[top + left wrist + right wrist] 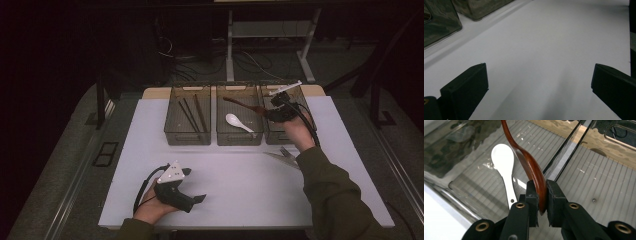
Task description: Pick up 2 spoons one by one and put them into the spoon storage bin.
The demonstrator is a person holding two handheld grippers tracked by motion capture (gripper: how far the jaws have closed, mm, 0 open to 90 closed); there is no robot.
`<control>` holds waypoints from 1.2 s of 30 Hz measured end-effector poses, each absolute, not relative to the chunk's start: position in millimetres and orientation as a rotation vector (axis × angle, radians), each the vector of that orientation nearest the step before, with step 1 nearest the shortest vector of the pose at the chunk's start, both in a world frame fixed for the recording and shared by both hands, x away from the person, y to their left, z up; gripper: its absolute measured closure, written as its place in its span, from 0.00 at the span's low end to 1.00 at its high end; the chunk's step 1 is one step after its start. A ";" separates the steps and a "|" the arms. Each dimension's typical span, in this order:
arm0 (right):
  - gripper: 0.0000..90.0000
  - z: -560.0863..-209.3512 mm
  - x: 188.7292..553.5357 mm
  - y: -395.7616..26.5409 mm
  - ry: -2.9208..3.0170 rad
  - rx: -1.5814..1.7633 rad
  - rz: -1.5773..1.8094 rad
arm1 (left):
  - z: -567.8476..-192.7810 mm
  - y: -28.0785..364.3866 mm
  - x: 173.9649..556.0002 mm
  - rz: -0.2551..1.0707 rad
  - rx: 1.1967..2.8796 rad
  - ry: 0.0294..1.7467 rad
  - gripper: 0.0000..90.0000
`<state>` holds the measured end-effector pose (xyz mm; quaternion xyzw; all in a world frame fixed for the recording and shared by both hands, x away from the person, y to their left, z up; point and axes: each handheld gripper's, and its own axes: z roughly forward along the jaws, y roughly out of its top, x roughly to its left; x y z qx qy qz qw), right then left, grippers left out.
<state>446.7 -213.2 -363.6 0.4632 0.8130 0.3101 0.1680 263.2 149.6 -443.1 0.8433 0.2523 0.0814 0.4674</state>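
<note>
A brown wooden spoon (530,165) is pinched by its bowl in my right gripper (542,195), which is shut on it. In the high view the wooden spoon (242,104) reaches leftward over the middle bin (239,136), with my right gripper (272,111) at the wall between the middle and right bins. A white ceramic spoon (238,122) lies on the middle bin's floor; in the right gripper view the white spoon (505,167) sits just left of the wooden one. My left gripper (200,197) rests low over the white table near its front left. Its jaws stand wide apart in the left gripper view, nothing between them.
Three clear bins line the back of the table (235,185). The left bin (187,136) holds dark chopsticks (192,112). The right bin (280,136) sits under my right hand. A small metal utensil (285,152) lies on the table in front of it.
</note>
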 end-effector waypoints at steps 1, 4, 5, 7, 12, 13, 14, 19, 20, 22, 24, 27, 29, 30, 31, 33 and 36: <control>0.89 -364.2 447.7 -211.6 2.311 1.318 0.873 | -443.1 149.7 263.3 0.200 2.069 0.619 0.00; 0.89 -365.1 450.0 -207.2 2.316 1.311 0.867 | -442.9 149.6 263.1 0.200 2.068 0.619 0.00; 0.89 -365.2 450.2 -205.1 2.314 1.314 0.862 | -442.9 149.5 263.2 0.199 2.069 0.618 0.00; 0.89 -365.9 451.0 -201.4 2.320 1.310 0.857 | -443.0 149.4 263.2 0.198 2.069 0.618 0.00; 0.89 -369.4 452.5 -193.5 2.340 1.305 0.842 | -442.9 148.9 262.6 0.193 2.065 0.621 0.00; 0.89 -369.4 452.1 -192.4 2.338 1.305 0.829 | -442.8 149.0 262.7 0.193 2.065 0.621 0.00; 0.89 -369.3 451.9 -191.8 2.342 1.298 0.823 | -442.8 149.1 262.6 0.193 2.064 0.622 0.00; 0.83 -367.8 450.1 -192.0 2.363 1.283 0.876 | -442.6 149.4 263.0 0.199 2.071 0.614 0.00; 0.82 -367.5 449.6 -191.8 2.363 1.278 0.884 | -442.3 149.5 263.0 0.198 2.074 0.613 0.00; 0.77 -366.4 448.4 -191.8 2.365 1.275 0.900 | -442.4 149.5 263.0 0.198 2.073 0.614 0.00; 0.72 -364.9 447.2 -192.4 2.359 1.272 0.915 | -442.4 149.5 263.0 0.198 2.072 0.614 0.00; 0.68 -361.1 444.4 -195.1 2.358 1.273 0.959 | -442.6 149.5 263.0 0.200 2.068 0.615 0.00; 0.66 -358.3 442.1 -198.6 2.353 1.263 0.995 | -442.5 149.7 262.9 0.201 2.068 0.615 0.00; 0.64 -356.9 440.5 -200.2 2.349 1.257 1.014 | -442.4 149.8 262.7 0.198 2.068 0.618 0.00; 0.62 -354.9 438.0 -201.9 2.346 1.263 1.032 | -442.3 149.8 262.6 0.197 2.068 0.619 0.00; 0.59 -352.3 433.4 -206.2 2.347 1.251 1.074 | -442.6 149.7 262.7 0.198 2.067 0.619 0.00; 0.55 -349.4 424.6 -214.2 2.356 1.234 1.135 | -442.7 149.7 262.8 0.198 2.067 0.620 0.00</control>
